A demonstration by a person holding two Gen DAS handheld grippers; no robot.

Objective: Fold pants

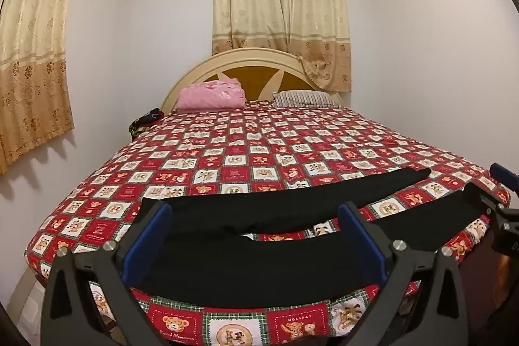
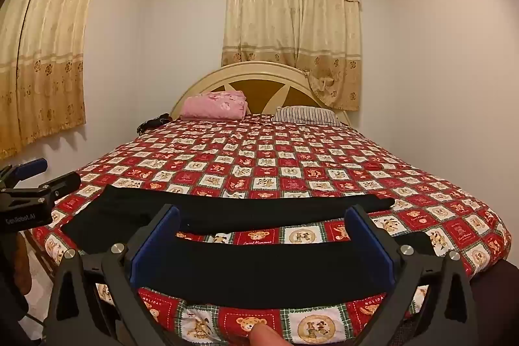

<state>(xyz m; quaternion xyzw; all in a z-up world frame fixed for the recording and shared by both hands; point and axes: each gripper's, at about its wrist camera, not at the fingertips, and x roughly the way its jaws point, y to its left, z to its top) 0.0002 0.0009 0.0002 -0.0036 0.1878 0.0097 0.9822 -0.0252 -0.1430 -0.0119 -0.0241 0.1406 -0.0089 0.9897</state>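
Black pants (image 1: 259, 261) lie spread flat along the near edge of the bed, waist to the left, two legs splayed out to the right. My left gripper (image 1: 254, 235) is open, its blue pads wide apart just above the waist and hip part. My right gripper (image 2: 262, 237) is open above the nearer leg (image 2: 259, 268); the farther leg (image 2: 259, 209) lies beyond it. Each gripper shows at the edge of the other's view: the right gripper (image 1: 496, 193) and the left gripper (image 2: 39, 180). Neither holds cloth.
The bed has a red and white teddy-bear patchwork cover (image 1: 259, 151). A folded pink blanket (image 1: 212, 93) and a striped pillow (image 1: 306, 98) lie by the headboard. Dark items (image 1: 146, 120) sit at the far left edge. A fingertip (image 2: 262, 334) shows at the bottom.
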